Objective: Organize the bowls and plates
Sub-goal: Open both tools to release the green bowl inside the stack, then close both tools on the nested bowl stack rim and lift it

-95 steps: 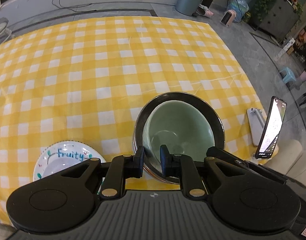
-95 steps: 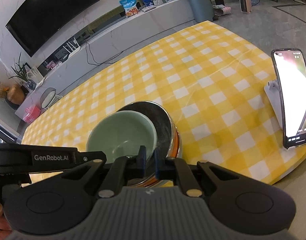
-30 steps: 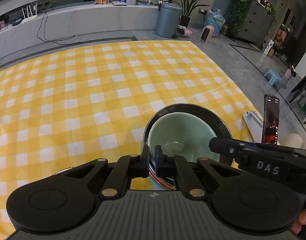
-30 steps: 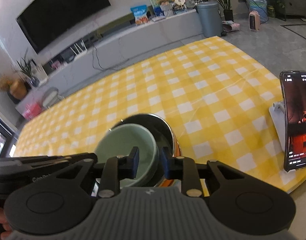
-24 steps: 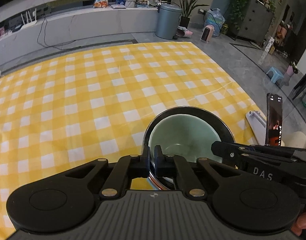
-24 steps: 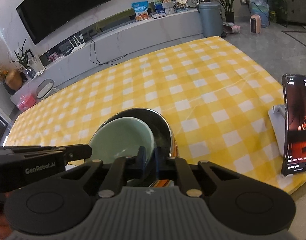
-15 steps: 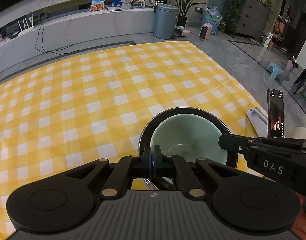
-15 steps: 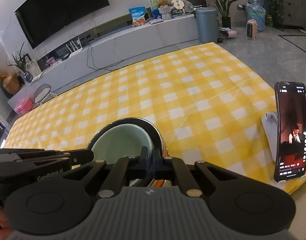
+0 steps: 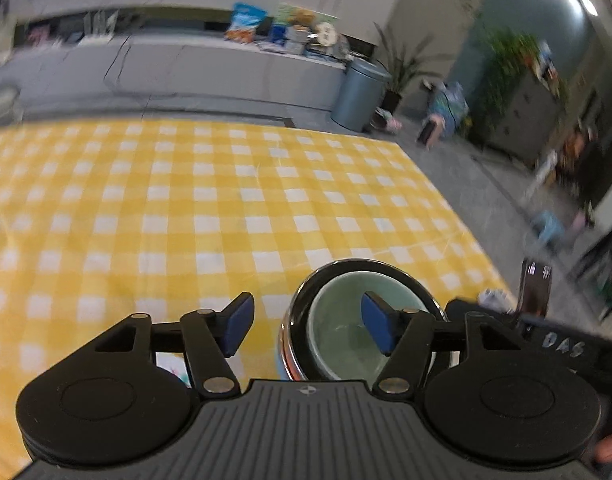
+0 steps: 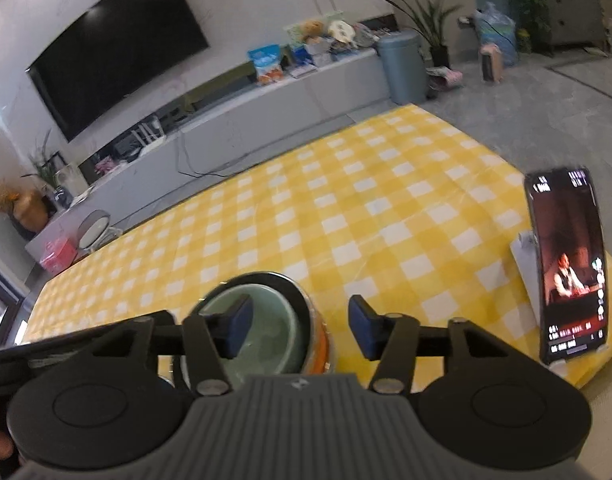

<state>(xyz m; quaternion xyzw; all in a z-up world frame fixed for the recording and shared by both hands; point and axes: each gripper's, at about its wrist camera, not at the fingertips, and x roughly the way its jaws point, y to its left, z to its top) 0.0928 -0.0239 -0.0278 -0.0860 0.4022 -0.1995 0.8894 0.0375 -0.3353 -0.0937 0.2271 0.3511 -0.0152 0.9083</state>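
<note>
1. Green bowl (image 9: pixel 346 332) nested inside steel bowl (image 9: pixel 294 320), lower centre of frame, on the checked surface (image 9: pixel 186 208).
2. Left gripper (image 9: pixel 304 322) and right gripper (image 10: pixel 298 328): fingers just opened, apart, clamping nothing.
3. Stacking looks done; a plate edge (image 9: pixel 172 368) at lower left probably remains.

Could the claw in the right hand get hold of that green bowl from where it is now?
Probably yes. The right claw is open just above the green bowl, which sits uncovered inside the steel bowl; nothing lies between them.
</note>
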